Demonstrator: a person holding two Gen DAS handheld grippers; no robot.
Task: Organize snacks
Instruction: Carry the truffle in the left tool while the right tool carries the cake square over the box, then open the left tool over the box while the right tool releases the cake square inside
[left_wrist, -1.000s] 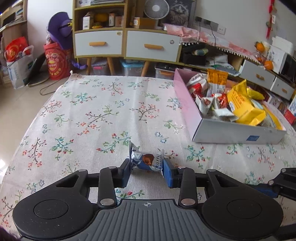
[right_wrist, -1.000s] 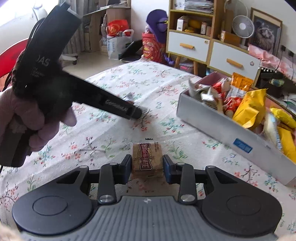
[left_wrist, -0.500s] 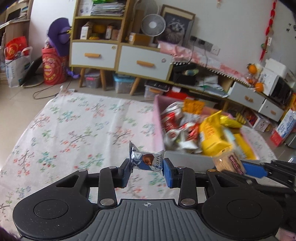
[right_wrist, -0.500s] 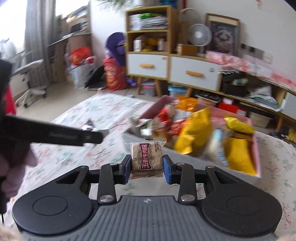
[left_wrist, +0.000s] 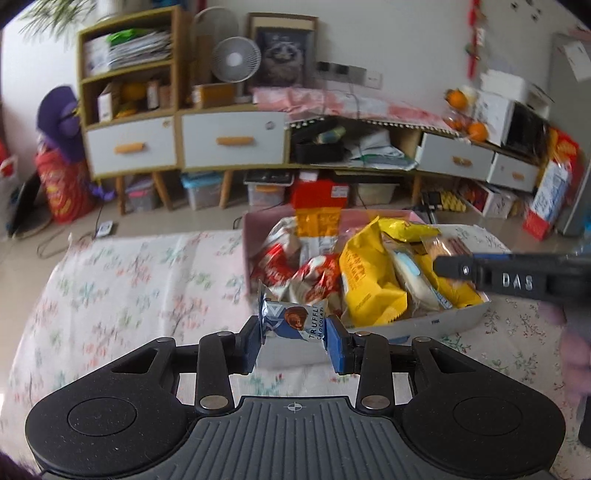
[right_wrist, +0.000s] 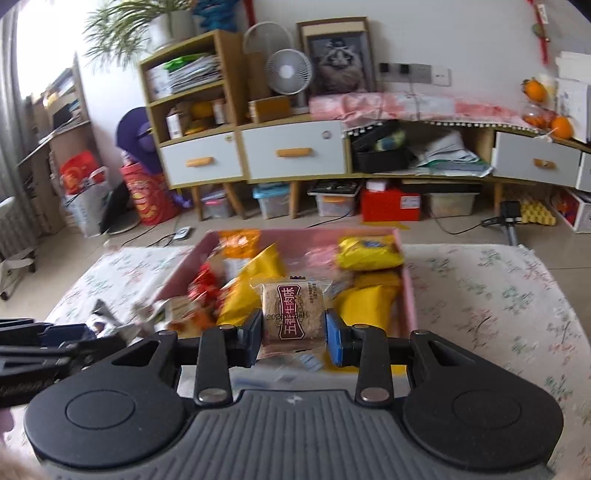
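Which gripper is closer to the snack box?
Right. The right gripper holds its brown snack above the box; the left gripper, holding a truffle chocolate, hangs before the box's near corner.

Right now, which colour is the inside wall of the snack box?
Pink; the snack box shows it best in the right wrist view.
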